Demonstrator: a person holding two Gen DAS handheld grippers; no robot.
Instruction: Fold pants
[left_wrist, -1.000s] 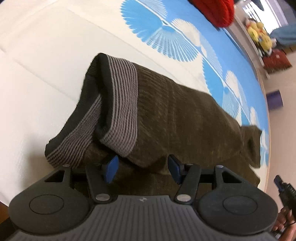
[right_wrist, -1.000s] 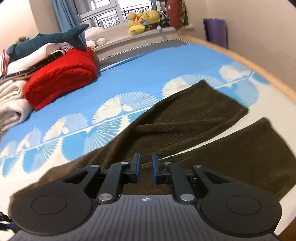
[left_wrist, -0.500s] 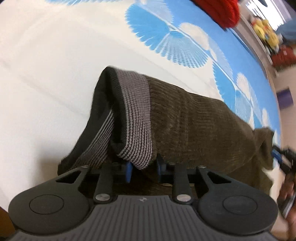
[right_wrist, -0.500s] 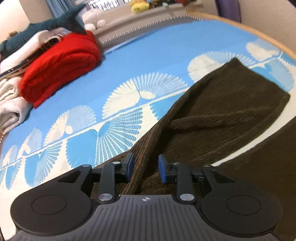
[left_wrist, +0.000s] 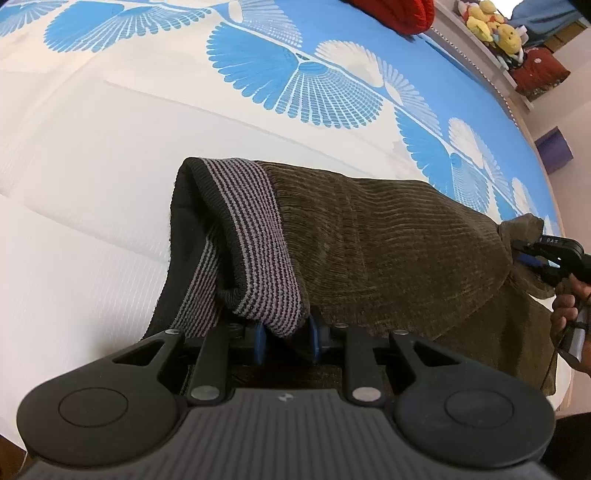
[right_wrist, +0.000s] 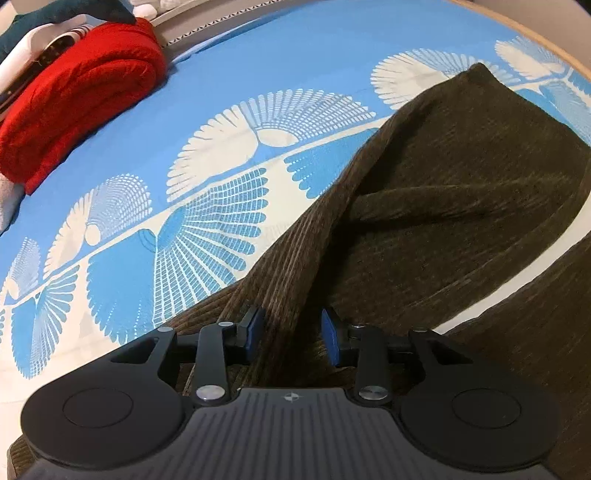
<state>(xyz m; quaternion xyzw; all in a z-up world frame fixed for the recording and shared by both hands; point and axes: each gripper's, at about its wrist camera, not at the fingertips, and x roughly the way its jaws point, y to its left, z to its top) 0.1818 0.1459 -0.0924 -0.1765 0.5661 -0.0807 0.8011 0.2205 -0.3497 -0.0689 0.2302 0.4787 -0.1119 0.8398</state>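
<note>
Dark brown corduroy pants (left_wrist: 388, 236) with a grey striped waistband (left_wrist: 255, 236) lie on the bed. My left gripper (left_wrist: 286, 341) is shut on the near corner of the waistband and lifts it a little. The right gripper shows at the right edge of the left wrist view (left_wrist: 532, 254), at the crotch fold. In the right wrist view the pants (right_wrist: 461, 177) stretch away with both legs spread, and my right gripper (right_wrist: 291, 332) holds a raised ridge of the fabric between its blue pads, the jaws partly closed around it.
The bed sheet (left_wrist: 92, 166) is white near me and blue with white fan patterns (right_wrist: 221, 92) further off. A folded red blanket (right_wrist: 74, 88) and stacked clothes lie at the far side. Plush toys (left_wrist: 491, 22) sit on a ledge. The bed's edge is at the right.
My left gripper closed on the waistband corner and lifted it. My right gripper opened from shut, moved onto the pants near the crotch and took a ridge of fabric between its pads.
</note>
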